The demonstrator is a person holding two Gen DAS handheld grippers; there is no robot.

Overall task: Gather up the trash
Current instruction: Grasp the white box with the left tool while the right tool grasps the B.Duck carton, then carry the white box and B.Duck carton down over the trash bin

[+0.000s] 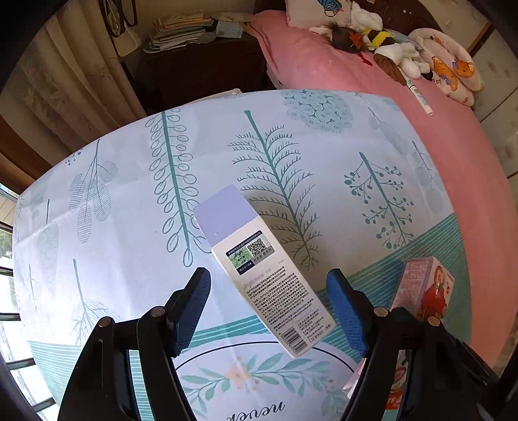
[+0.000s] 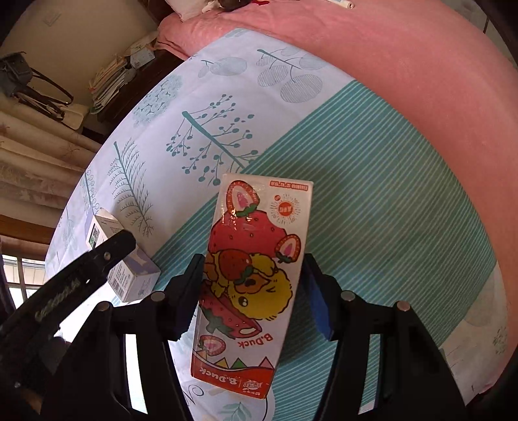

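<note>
Straddling the "B.Duck" strawberry carton (image 2: 249, 285), our right gripper (image 2: 252, 291) stands apart; left gripper (image 1: 268, 311) likewise spread around the white "Bright" QR-code box (image 1: 259, 272) on the tablecloth (image 1: 129, 194).

Lilac-white box (image 1: 259, 268), strawberry-print carton (image 2: 249, 278), teal leaf-patterned cloth (image 1: 129, 210)

We're in a home bedroom here: a bed (image 1: 372, 97) in pink sheets, soft toys (image 1: 382, 42) heaped by the pillow (image 1: 319, 13), curtains (image 1: 64, 87) at the window, papers (image 1: 178, 30) stacked on a dark cabinet (image 1: 200, 71)
</note>
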